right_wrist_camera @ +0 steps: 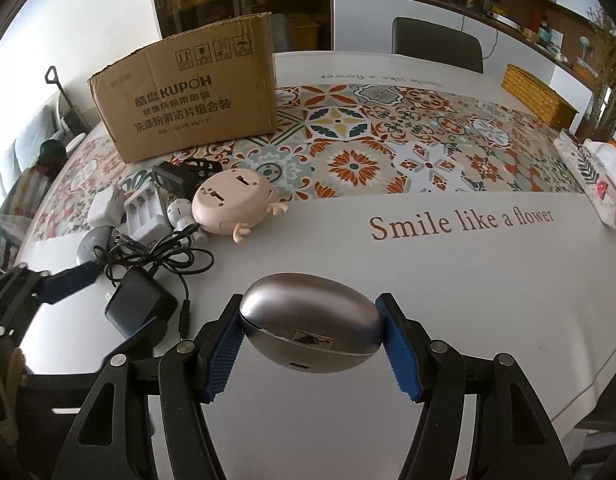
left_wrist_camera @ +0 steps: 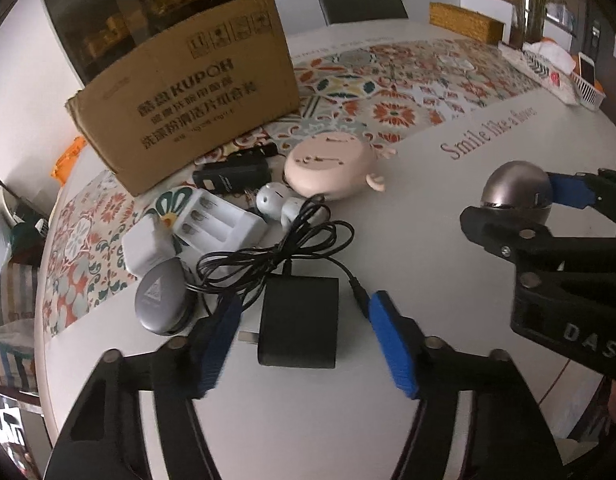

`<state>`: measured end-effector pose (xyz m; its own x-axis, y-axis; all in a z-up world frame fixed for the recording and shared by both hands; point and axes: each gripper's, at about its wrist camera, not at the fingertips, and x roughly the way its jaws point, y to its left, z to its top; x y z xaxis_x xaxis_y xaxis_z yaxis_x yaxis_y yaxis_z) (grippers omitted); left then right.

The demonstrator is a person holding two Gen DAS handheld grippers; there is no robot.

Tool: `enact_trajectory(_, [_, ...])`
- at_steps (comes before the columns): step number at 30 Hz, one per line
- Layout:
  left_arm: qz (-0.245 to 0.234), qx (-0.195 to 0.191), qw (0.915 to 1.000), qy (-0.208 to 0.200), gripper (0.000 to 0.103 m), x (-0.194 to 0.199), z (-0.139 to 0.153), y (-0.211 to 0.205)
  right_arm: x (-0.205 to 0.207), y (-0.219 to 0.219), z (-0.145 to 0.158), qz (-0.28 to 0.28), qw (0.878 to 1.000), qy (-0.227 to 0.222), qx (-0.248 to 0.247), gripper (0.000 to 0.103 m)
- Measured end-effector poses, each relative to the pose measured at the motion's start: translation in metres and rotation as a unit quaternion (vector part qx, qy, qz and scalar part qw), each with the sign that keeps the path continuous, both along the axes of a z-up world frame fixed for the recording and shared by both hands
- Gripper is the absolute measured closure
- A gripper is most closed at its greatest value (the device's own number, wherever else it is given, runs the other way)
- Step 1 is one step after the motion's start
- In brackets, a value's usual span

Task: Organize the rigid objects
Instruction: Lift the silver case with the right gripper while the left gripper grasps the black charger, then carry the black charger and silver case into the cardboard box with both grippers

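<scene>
My left gripper (left_wrist_camera: 306, 344) is open, its blue pads standing on either side of a black power adapter (left_wrist_camera: 298, 320) without touching it. The adapter's tangled black cable (left_wrist_camera: 284, 244) lies just beyond. My right gripper (right_wrist_camera: 312, 344) is shut on a silver egg-shaped case (right_wrist_camera: 310, 320) and holds it above the table; the case (left_wrist_camera: 516, 192) also shows at the right of the left wrist view. Behind the adapter lie a grey round case (left_wrist_camera: 164, 304), a white plug (left_wrist_camera: 148, 248), a white battery charger (left_wrist_camera: 220, 224), a small white figure (left_wrist_camera: 276, 202), a black device (left_wrist_camera: 232, 176) and a pink toy (left_wrist_camera: 332, 168).
An open cardboard box (right_wrist_camera: 188, 92) stands at the back left on a patterned tablecloth (right_wrist_camera: 388, 140). A yellow woven box (right_wrist_camera: 536, 96) and a tissue pack (right_wrist_camera: 592, 176) sit at the far right. A dark chair (right_wrist_camera: 436, 44) stands behind the table.
</scene>
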<state>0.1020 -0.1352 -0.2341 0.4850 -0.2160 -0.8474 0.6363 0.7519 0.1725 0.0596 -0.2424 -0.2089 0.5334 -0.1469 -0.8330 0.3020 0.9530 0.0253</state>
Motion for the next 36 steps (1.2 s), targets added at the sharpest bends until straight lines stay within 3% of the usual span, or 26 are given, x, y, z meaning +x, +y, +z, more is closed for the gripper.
enact_trajectory(7, [0.007, 0.013, 0.9997, 0.018, 0.056, 0.007, -0.007, -0.002, -0.002, -0.001, -0.002, -0.004, 1.000, 0.000, 0.012, 0.038])
enact_trajectory(18, [0.012, 0.042, 0.9980, 0.047, 0.057, 0.017, -0.020, -0.012, 0.001, -0.002, -0.005, 0.001, 1.000, 0.001, 0.018, 0.038])
enact_trajectory(27, [0.030, -0.002, 0.9977, 0.060, 0.061, 0.019, -0.016, 0.001, 0.003, 0.001, -0.005, 0.015, 1.000, 0.000, 0.021, 0.038])
enact_trajectory(36, [0.043, -0.040, 0.9979, 0.029, 0.061, 0.011, 0.012, 0.011, 0.006, 0.005, 0.008, 0.032, 0.999, -0.016, 0.021, 0.038])
